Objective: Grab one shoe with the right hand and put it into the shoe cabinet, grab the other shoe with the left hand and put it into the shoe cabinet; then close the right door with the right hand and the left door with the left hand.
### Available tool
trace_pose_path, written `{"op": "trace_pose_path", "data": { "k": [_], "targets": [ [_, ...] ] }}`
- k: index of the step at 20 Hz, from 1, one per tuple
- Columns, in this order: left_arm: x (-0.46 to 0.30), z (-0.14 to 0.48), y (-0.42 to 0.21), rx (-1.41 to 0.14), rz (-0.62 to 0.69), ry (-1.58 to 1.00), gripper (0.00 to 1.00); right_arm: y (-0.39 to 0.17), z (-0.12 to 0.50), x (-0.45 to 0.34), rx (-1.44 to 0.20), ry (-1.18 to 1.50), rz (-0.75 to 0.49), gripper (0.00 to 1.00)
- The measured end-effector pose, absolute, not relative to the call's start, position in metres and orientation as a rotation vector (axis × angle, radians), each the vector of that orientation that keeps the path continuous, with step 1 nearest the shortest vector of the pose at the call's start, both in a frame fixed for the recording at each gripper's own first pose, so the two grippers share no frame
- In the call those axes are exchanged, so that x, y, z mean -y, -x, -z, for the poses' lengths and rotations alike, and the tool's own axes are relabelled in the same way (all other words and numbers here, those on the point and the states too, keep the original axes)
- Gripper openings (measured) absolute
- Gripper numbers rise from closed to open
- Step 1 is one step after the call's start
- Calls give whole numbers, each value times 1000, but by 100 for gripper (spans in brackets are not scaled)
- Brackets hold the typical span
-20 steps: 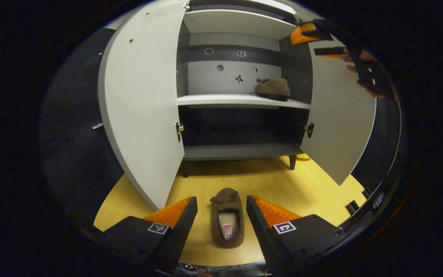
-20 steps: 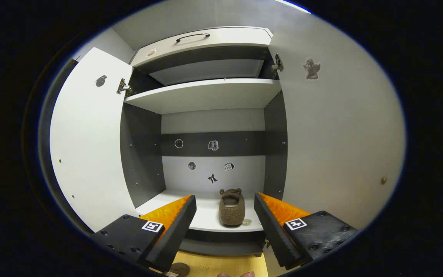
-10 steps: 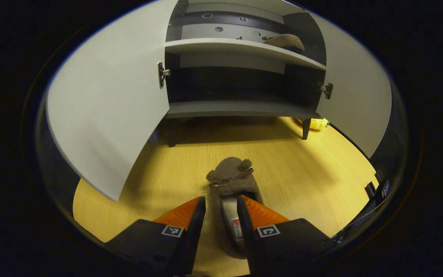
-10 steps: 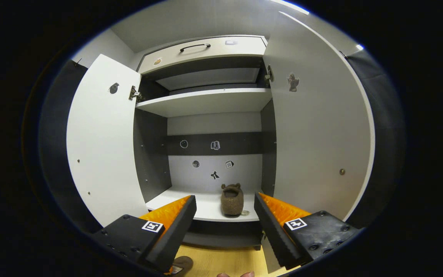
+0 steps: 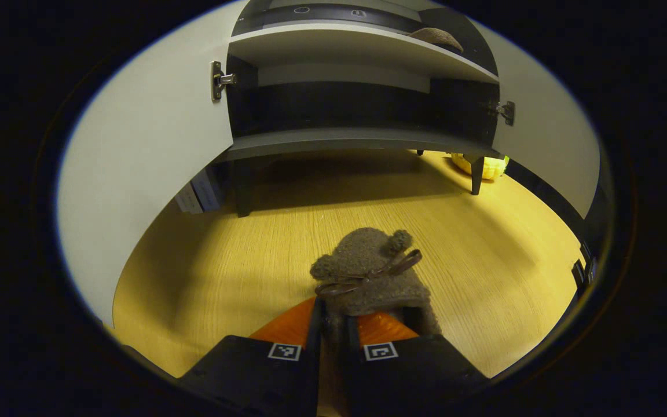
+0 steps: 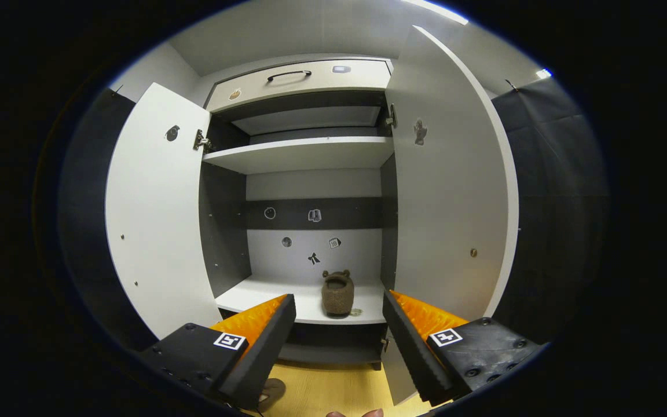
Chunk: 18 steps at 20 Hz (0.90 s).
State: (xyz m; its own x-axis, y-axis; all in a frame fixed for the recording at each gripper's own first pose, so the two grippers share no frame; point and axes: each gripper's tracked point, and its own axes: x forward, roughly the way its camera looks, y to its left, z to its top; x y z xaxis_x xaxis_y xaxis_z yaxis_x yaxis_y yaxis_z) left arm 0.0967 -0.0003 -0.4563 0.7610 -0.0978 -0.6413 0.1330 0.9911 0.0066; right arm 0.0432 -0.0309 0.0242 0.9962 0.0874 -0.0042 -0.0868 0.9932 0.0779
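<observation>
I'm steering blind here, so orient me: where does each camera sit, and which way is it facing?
Left gripper view: low over the wooden floor, looking toward the cabinet's base; its left gripper pinches the brown slipper.
Right gripper view: higher, facing the open shoe cabinet head-on; its right gripper gapes empty, with fingertips at the bottom edge.
Shared: the cabinet, both open doors, and the shelved slipper.

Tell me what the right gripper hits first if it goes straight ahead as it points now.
Probably the slipper on the middle shelf, which sits dead ahead between the open right gripper's fingers. Depth is hard to judge; the shelf's front edge might come first.
</observation>
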Motion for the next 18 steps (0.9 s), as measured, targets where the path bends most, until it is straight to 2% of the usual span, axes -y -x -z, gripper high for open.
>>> {"op": "trace_pose_path", "data": {
  "k": [1, 5, 11, 18],
  "targets": [
    [-1, 456, -100, -701, 110, -42, 19, -41, -20, 30, -15, -73, -86, 99],
    [-2, 454, -104, -753, 76, -39, 9, -33, -5, 31, -48, -77, -86, 99],
    [4, 388, -101, -706, 39, 14, 7, -26, -6, 39, -45, -95, -89, 99],
    [3, 265, -103, -599, -58, 55, 7, -23, 0, 47, -66, -135, -99, 99]
  ]
}}
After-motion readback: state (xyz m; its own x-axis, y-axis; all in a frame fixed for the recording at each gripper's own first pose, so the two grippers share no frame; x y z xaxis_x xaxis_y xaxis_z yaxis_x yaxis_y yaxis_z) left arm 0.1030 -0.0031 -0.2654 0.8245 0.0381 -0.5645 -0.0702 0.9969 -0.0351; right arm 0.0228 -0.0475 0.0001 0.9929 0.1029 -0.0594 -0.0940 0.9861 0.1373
